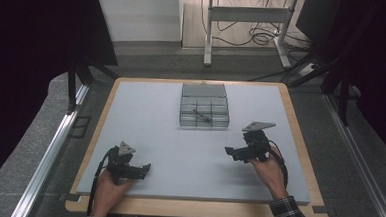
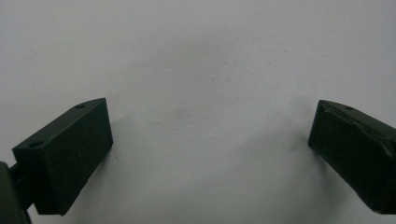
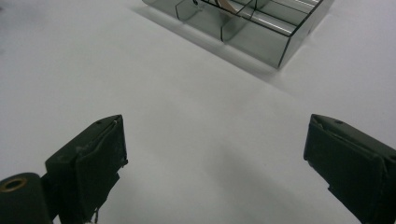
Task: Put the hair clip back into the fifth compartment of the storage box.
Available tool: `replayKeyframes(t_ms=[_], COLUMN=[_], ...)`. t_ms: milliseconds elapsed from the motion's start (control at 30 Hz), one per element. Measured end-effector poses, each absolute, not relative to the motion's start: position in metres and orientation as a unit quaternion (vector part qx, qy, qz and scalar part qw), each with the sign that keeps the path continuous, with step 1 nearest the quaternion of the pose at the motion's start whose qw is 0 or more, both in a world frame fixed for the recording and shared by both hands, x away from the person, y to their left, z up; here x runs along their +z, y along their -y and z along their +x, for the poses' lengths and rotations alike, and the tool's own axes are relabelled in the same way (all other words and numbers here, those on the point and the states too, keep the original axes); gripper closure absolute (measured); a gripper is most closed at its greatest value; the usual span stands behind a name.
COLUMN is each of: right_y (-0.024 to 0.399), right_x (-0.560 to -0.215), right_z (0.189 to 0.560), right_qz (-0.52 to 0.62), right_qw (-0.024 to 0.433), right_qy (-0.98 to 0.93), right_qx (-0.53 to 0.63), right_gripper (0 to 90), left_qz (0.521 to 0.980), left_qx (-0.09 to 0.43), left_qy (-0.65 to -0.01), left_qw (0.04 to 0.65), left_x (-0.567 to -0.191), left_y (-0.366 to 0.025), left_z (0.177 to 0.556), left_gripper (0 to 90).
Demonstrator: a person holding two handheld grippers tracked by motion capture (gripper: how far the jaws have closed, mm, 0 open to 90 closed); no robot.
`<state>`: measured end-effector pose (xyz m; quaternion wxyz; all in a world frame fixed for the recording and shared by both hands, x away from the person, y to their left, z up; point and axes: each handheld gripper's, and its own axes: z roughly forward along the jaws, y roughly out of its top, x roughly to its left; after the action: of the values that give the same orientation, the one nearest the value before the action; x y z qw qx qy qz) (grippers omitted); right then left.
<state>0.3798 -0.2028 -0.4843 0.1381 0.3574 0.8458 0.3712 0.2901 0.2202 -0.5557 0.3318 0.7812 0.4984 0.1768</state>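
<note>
A clear compartment box (image 1: 204, 105) stands on the grey mat toward the far middle, with a thin dark tool (image 1: 201, 114) lying across its front cells. The box corner (image 3: 261, 28) appears at the top of the right gripper view. My left gripper (image 1: 147, 168) rests near the front left of the mat, jaws wide apart over bare mat (image 2: 210, 130). My right gripper (image 1: 229, 152) hovers at the front right, below and right of the box, open with nothing between its jaws (image 3: 215, 154).
The grey mat (image 1: 155, 116) lies on a wooden board (image 1: 299, 139) with a raised rim. Metal rails (image 1: 54, 146) run along both sides. A table frame and cables (image 1: 255, 31) stand on the floor beyond.
</note>
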Motion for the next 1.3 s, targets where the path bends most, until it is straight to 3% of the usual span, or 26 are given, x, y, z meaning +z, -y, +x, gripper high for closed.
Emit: replayKeyframes(t_ms=[1167, 1300], right_y=[0.242, 0.24], right_x=[-0.523, -0.526], right_z=[0.346, 0.344], right_qz=[0.39, 0.38], right_qw=[0.121, 0.138], right_qy=[-0.852, -0.857], right_qx=[0.327, 0.32], right_gripper=[1.2, 0.1], left_qz=[0.782, 0.782], left_qx=[0.178, 0.178], left_qy=[-0.498, -0.498], left_qw=[0.331, 0.331], left_x=[-0.555, -0.555], left_y=[-0.22, -0.22], left_z=[0.29, 0.29], left_gripper=[0.1, 0.2])
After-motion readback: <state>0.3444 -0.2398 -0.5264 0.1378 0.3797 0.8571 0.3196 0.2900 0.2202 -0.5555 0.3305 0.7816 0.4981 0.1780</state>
